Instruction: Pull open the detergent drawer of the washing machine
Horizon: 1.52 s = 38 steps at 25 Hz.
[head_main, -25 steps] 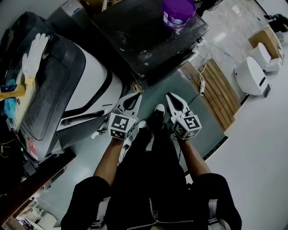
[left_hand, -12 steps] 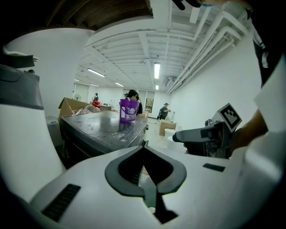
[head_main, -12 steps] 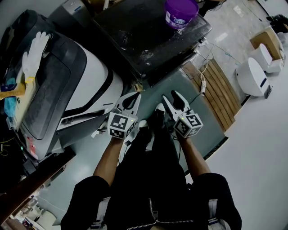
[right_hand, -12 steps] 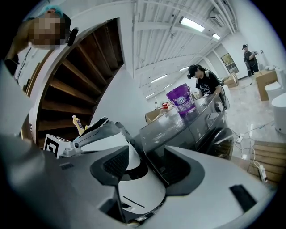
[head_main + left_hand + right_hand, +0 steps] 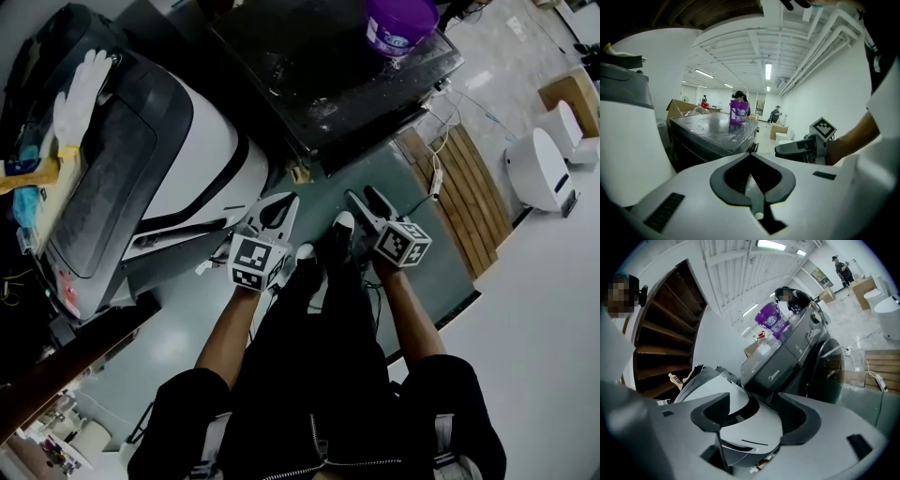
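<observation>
Gloves came first at the far left: a white glove (image 5: pixel 77 98) lay on the dark lid of a white appliance (image 5: pixel 206 159), which leaned beside the task's machine. Just right of it stood the dark washing machine (image 5: pixel 319 75), and a purple tub (image 5: pixel 401 21) stood on its scuffed top near the back right corner. From above we saw only the top of the machine. In the right gripper view its front faced us, and the detergent drawer (image 5: pixel 766 376) was at the left end of the front strip, on the panel that bore the brand name. It sat flush with the rest of the front, and neither gripper touched it.

Below the machine, over the grey-green floor, we held both grippers low in front of our dark trousers, pointing toward the machine and well short of it. The left gripper (image 5: pixel 278 202) had its jaws closed tip to tip, with nothing between them. The right gripper (image 5: pixel 367 198), near it on the other side of our shoes, had its jaws apart and opening, and between them we saw only the white appliance farther off.

Farther right a wooden pallet (image 5: pixel 469 187) lay on the floor with a white cable (image 5: pixel 437 173) across its edge, and a white rounded unit (image 5: pixel 542 169) stood beyond it.
</observation>
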### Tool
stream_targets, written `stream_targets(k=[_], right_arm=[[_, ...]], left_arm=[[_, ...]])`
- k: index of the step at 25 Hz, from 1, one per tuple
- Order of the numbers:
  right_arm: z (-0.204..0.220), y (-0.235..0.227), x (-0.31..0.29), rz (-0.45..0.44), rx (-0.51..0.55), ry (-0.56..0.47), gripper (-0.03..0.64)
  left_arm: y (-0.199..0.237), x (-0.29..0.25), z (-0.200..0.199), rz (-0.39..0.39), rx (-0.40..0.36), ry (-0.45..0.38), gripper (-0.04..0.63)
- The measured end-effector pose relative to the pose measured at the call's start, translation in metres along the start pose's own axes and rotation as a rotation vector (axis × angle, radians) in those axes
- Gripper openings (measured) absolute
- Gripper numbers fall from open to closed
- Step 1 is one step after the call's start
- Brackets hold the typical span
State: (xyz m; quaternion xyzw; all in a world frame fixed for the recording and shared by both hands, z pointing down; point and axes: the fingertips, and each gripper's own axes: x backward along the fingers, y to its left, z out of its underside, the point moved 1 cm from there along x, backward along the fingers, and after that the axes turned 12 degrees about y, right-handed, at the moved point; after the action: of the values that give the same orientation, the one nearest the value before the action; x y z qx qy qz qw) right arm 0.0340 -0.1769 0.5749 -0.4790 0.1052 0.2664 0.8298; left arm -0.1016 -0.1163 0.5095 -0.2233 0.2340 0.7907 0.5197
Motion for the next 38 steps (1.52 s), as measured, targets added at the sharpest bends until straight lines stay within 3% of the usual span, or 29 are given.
stream_targets(k=[9, 16, 21, 32, 38], right_arm=[[-0.013, -0.025, -0.036, -0.129, -0.191, -0.012, 0.324], [-0.017, -0.047, -0.061, -0.181, -0.342, -0.017, 0.373], [-0.030, -0.060, -0.074, -0.312, -0.434, -0.077, 0.385], [-0.062, -0.094, -0.102, -0.485, -0.598, -0.225, 0.399], [-0.075, -0.089, -0.113, -0.604, -0.587, -0.251, 0.402]], left_arm=[[0.014, 0.008, 0.028, -0.050, 0.045, 0.050, 0.018], [0.018, 0.006, 0.039, -0.070, 0.097, 0.057, 0.018], [0.012, 0.003, 0.043, -0.075, 0.110, 0.062, 0.018], [0.020, -0.005, 0.050, -0.093, 0.174, 0.062, 0.018], [0.024, -0.006, 0.058, -0.106, 0.202, 0.073, 0.018]])
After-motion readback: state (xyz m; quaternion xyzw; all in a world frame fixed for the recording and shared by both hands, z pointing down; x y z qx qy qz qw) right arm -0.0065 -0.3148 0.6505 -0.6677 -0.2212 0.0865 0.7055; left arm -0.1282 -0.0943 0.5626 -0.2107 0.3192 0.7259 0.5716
